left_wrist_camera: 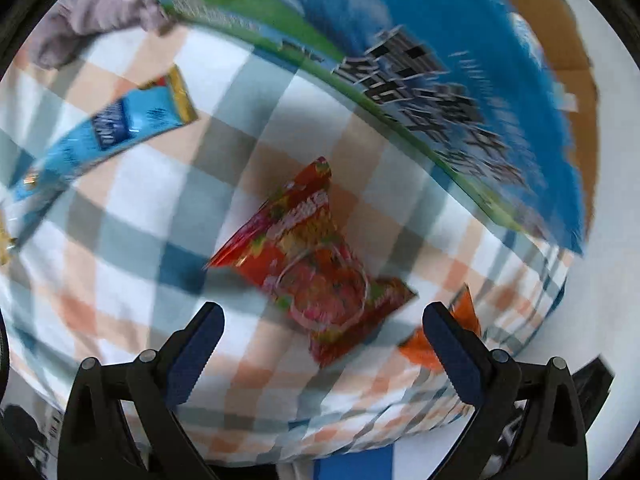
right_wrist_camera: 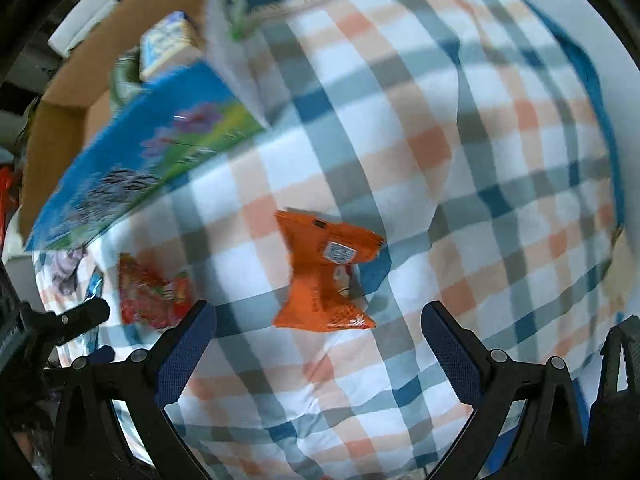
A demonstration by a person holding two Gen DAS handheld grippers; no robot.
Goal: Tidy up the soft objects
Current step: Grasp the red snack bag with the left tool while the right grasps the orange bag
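Note:
A red snack packet (left_wrist_camera: 308,260) lies on the checked blanket (left_wrist_camera: 152,200) just ahead of my left gripper (left_wrist_camera: 322,320), which is open and empty above it. An orange snack packet (right_wrist_camera: 326,272) lies on the same blanket (right_wrist_camera: 480,160) just ahead of my right gripper (right_wrist_camera: 318,320), also open and empty. The orange packet shows at the right finger in the left wrist view (left_wrist_camera: 436,340). The red packet shows at lower left in the right wrist view (right_wrist_camera: 152,296). A light blue long packet (left_wrist_camera: 104,136) lies to the far left.
A blue and green box (left_wrist_camera: 420,60) rests on the blanket's far side; it also shows in the right wrist view (right_wrist_camera: 140,160). A cardboard box (right_wrist_camera: 68,92) stands behind it. A grey cloth (left_wrist_camera: 96,12) lies at upper left. The other gripper's finger (right_wrist_camera: 80,316) shows at left.

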